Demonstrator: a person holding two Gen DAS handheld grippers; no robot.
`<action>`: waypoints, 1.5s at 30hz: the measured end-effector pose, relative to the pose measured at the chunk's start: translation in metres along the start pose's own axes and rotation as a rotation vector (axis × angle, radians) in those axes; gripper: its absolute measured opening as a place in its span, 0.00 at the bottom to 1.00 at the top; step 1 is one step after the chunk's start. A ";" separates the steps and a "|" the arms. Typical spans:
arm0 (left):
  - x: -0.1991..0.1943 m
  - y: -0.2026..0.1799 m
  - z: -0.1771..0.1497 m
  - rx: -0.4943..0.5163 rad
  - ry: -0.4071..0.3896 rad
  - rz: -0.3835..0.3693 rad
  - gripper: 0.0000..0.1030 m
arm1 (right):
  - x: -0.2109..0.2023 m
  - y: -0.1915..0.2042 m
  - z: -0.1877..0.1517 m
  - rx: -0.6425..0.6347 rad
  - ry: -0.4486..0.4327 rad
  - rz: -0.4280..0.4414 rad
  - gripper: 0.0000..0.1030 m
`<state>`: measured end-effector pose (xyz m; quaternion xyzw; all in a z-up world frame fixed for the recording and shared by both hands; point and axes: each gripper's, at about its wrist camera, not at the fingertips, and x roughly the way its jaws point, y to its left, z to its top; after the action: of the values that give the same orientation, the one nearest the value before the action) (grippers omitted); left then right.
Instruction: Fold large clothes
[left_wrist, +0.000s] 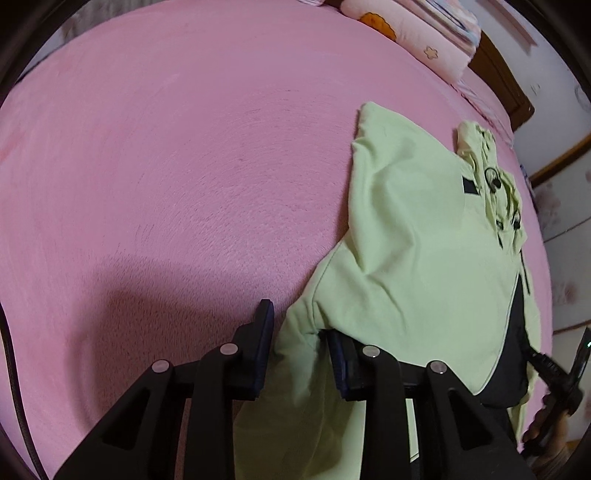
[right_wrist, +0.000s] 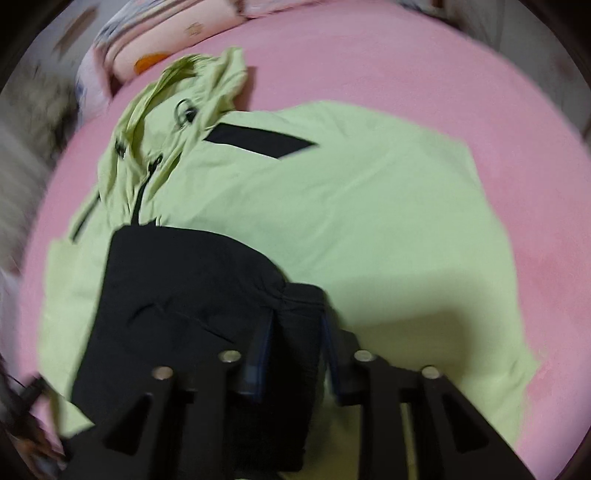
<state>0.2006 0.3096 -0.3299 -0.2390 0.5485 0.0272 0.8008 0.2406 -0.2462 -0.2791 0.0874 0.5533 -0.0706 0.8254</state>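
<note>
While the green hoodie (right_wrist: 332, 206) lies flat on the pink bed (left_wrist: 166, 166), your left gripper (left_wrist: 301, 347) pinches its green sleeve (left_wrist: 295, 387) and your right gripper (right_wrist: 295, 354) pinches its black sleeve (right_wrist: 184, 306), pillows (left_wrist: 406, 33) beyond the hood.

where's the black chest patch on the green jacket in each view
Left wrist: the black chest patch is small, at right of centre, just left of the bunched hood.
Right wrist: the patch is a long bar at upper centre, right of the hood.
Shared landmark: the orange-motif pillow on the pink bed.
</note>
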 end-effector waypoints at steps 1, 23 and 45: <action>0.002 0.003 -0.001 -0.010 -0.001 -0.009 0.28 | 0.003 0.003 -0.002 -0.027 -0.004 -0.023 0.21; -0.031 -0.070 0.015 0.505 0.034 0.246 0.50 | -0.065 0.018 -0.020 -0.050 -0.071 -0.012 0.27; -0.038 -0.109 0.043 0.528 -0.062 0.054 0.14 | -0.042 0.071 -0.034 -0.162 -0.012 0.158 0.08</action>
<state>0.2557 0.2394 -0.2455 -0.0063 0.5179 -0.0880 0.8509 0.2093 -0.1686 -0.2477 0.0633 0.5435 0.0394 0.8361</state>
